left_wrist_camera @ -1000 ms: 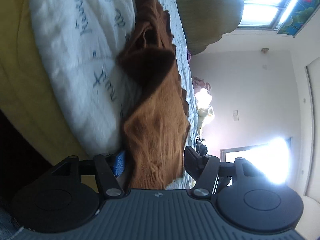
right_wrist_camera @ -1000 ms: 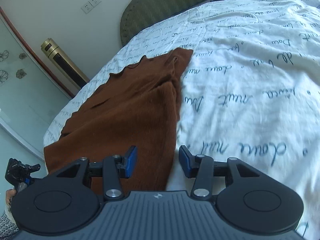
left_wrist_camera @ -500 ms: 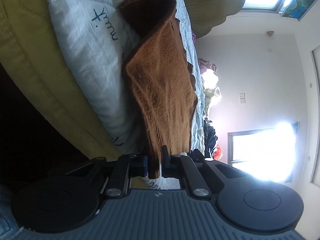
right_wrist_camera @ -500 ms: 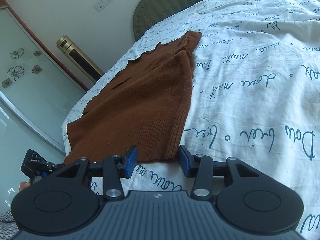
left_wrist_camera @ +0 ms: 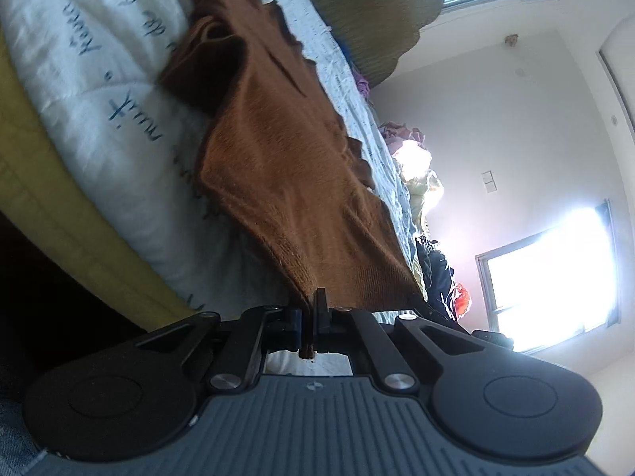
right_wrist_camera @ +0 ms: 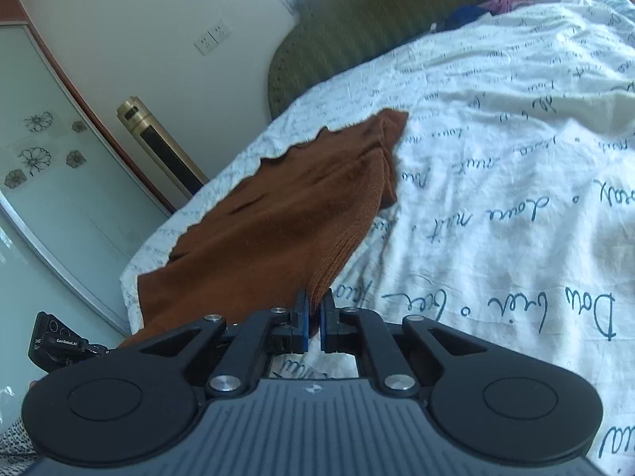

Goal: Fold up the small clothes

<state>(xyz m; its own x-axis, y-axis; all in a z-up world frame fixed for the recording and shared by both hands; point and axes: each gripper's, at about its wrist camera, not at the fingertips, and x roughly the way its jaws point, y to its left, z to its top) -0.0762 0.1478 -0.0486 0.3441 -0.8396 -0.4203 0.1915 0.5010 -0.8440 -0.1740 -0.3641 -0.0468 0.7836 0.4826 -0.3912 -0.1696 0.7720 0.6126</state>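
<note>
— So why does each tool pinch a hem corner?
— Holding both ends lets the edge lift as one line. The left gripper (left_wrist_camera: 308, 317) is clamped on the brown sweater (left_wrist_camera: 285, 166), cloth running ahead of it over the quilt (left_wrist_camera: 99, 111).
— And the right gripper (right_wrist_camera: 313, 317)?
— Closed on the other corner (fabric bunched between its fingers), likely ready to fold forward.

Rust-brown knit garment (right_wrist_camera: 285, 214); white bedsheet (right_wrist_camera: 516, 182) with dark blue handwriting print; olive-green headboard (right_wrist_camera: 377, 12); yellow mattress edge (left_wrist_camera: 59, 214); blue-padded black gripper (right_wrist_camera: 313, 317)
</note>
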